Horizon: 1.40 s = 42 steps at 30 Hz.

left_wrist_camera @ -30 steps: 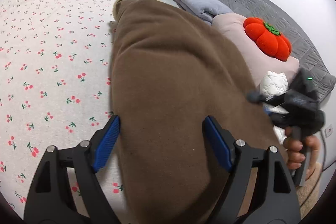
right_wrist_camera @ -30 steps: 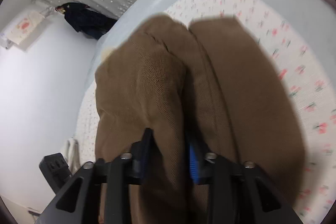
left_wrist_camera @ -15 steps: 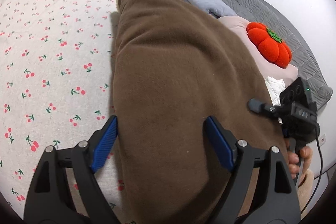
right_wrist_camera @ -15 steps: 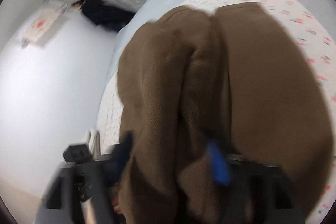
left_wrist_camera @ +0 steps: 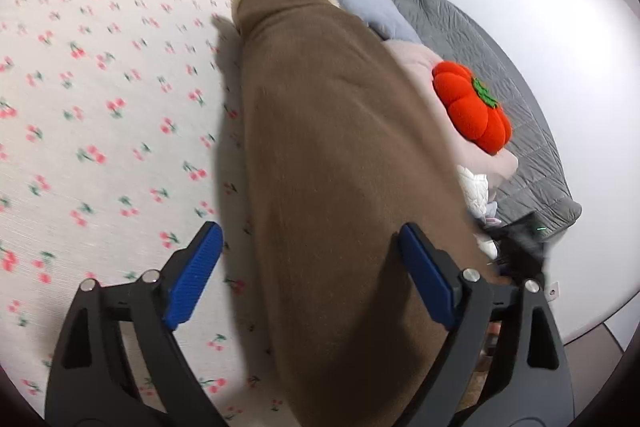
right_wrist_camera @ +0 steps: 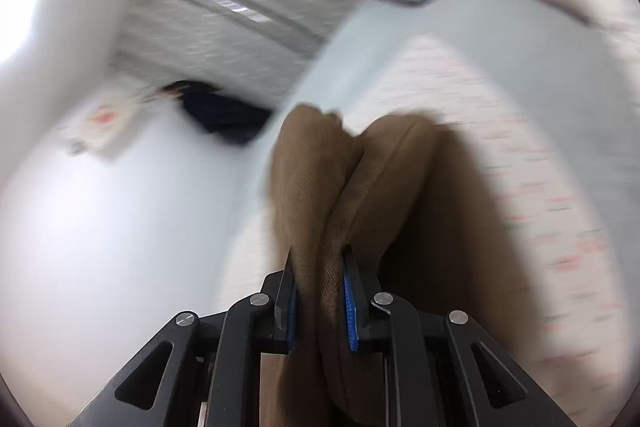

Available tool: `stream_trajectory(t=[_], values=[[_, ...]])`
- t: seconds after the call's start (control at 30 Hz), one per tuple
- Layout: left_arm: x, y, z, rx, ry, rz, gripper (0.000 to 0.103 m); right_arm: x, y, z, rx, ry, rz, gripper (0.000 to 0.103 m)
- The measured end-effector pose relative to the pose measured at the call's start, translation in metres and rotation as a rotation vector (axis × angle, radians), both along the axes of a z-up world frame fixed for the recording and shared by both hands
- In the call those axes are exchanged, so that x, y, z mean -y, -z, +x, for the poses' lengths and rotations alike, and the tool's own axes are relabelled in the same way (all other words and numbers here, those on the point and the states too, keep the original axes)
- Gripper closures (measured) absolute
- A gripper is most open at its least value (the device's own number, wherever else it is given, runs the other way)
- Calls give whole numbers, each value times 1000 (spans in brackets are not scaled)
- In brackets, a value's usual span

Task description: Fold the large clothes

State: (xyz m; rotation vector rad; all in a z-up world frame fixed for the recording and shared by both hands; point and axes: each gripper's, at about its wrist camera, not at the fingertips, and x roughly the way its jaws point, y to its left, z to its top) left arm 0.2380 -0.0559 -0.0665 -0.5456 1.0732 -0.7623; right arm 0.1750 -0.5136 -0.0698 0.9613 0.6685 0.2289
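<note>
A large brown garment [left_wrist_camera: 340, 155] with a cream fleece collar lies lengthwise on the cherry-print sheet [left_wrist_camera: 100, 107]. My left gripper [left_wrist_camera: 312, 267] is open wide above its near end, one blue pad [left_wrist_camera: 196, 271] over the sheet and the other over the fabric. My right gripper [right_wrist_camera: 320, 291] is shut on a bunched fold of the brown garment [right_wrist_camera: 316, 195] and holds it up. The right wrist view is blurred by motion. The right gripper's black body shows at the left wrist view's right edge [left_wrist_camera: 524, 247].
A red pumpkin cushion [left_wrist_camera: 472, 107] sits on a pink pillow [left_wrist_camera: 472, 155] to the right. A light blue pillow [left_wrist_camera: 360, 3] and a grey quilt [left_wrist_camera: 500, 67] lie beyond. A white wall [right_wrist_camera: 80, 227] and a dark garment [right_wrist_camera: 224, 115] are at the left.
My right gripper has swung with the pinched fold, and its view has turned toward the wall and pillows. My left gripper has stayed open and drifted slightly along the garment.
</note>
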Motion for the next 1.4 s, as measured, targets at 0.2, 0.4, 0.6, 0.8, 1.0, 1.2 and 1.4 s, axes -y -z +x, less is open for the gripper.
stream_trajectory(t=[0.2,0.4,0.6,0.8,1.0,1.2,1.4], values=[[12,28,14,-145,30,-119,7,25,56,1,-196,-3,-24,21],[13,49,23,-225,48,-212,11,13,92,18,-180,-110,211,19],[17,12,11,-58,54,-60,41,-14,85,32,-105,-220,210,56],[-18,-40,16,70,-5,-6,43,-63,23,43,70,-261,131,58],[-93,-45,42,73,-30,78,31,-120,15,69,99,-332,197,51],[-124,6,54,-49,-160,172,24,-150,50,97,-132,-325,69,36],[-118,-21,28,112,-173,331,24,-145,-4,45,-45,-306,-147,37]])
